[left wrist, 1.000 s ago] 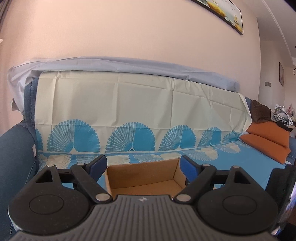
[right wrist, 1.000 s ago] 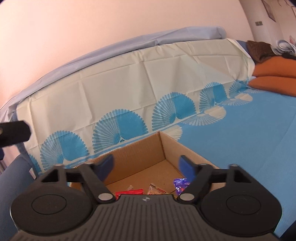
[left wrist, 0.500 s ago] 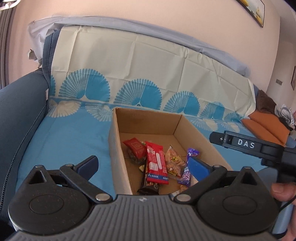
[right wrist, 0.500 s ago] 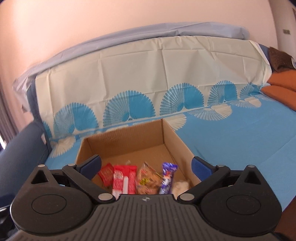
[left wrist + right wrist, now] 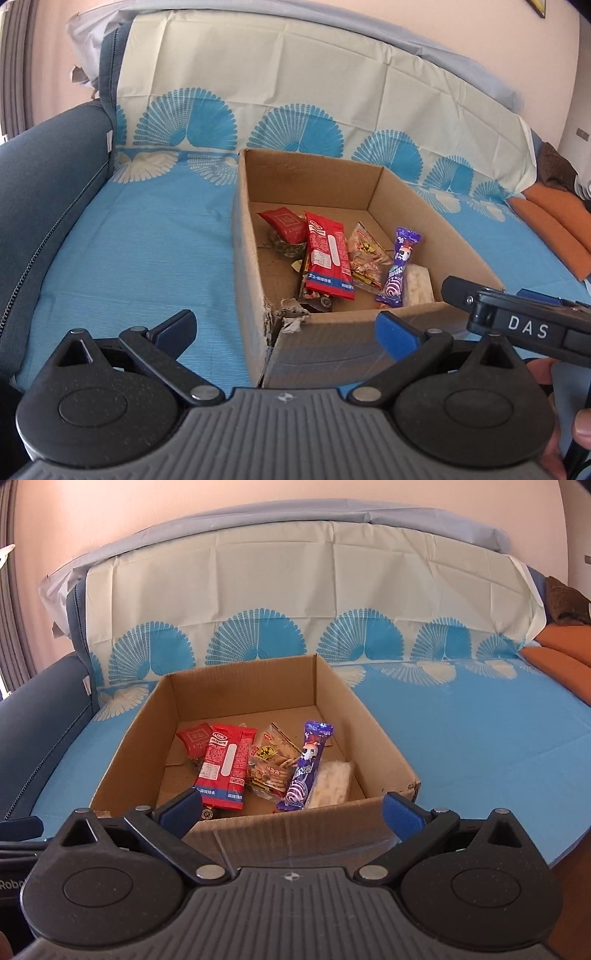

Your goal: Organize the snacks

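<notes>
Both grippers spread wide and empty before the cardboard box [image 5: 255, 716] of snacks.

The box sits on the blue cloth [image 5: 461, 731]. In it lie a small red packet [image 5: 194, 740], a long red packet [image 5: 225, 766], a clear cracker bag [image 5: 271, 766], a purple bar [image 5: 308, 766] and a white piece [image 5: 332, 782], side by side. The right gripper [image 5: 291, 814] has its fingers apart, short of the near wall, snacks beyond them. The left gripper [image 5: 286, 328] is likewise spread at the torn near-left corner, touching nothing.
</notes>
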`<act>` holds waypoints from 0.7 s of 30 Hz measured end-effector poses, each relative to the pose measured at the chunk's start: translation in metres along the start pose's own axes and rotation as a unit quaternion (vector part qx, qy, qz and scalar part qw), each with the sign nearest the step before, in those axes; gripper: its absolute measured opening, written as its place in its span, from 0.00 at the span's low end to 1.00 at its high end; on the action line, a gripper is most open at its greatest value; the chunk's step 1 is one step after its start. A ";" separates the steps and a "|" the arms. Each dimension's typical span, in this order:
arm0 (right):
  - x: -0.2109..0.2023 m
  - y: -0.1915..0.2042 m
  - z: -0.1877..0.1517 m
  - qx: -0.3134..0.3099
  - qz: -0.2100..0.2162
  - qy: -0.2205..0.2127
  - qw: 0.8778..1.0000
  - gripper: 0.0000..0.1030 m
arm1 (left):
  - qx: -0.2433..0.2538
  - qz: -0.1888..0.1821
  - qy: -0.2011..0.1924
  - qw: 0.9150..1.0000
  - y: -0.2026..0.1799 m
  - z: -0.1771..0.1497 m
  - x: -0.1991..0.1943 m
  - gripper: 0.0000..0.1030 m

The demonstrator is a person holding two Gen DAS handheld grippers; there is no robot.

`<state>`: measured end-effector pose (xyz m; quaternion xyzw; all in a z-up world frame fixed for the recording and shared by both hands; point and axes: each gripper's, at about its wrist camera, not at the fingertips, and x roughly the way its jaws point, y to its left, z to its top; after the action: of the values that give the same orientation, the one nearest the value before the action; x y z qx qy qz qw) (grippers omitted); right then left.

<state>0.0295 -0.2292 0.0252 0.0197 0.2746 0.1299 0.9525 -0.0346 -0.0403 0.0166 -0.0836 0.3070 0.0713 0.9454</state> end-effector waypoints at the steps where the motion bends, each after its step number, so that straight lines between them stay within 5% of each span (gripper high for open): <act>1: 0.000 0.001 0.000 0.000 0.002 -0.002 1.000 0.99 | -0.001 0.003 -0.002 1.000 0.001 0.000 -0.001 1.00; 21: 0.001 0.013 -0.002 -0.026 -0.009 -0.009 1.000 0.99 | -0.003 0.011 -0.013 1.000 0.004 0.002 -0.003 1.00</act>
<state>0.0267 -0.2165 0.0244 -0.0064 0.2631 0.1285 0.9561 -0.0366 -0.0362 0.0201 -0.0820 0.2957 0.0834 0.9481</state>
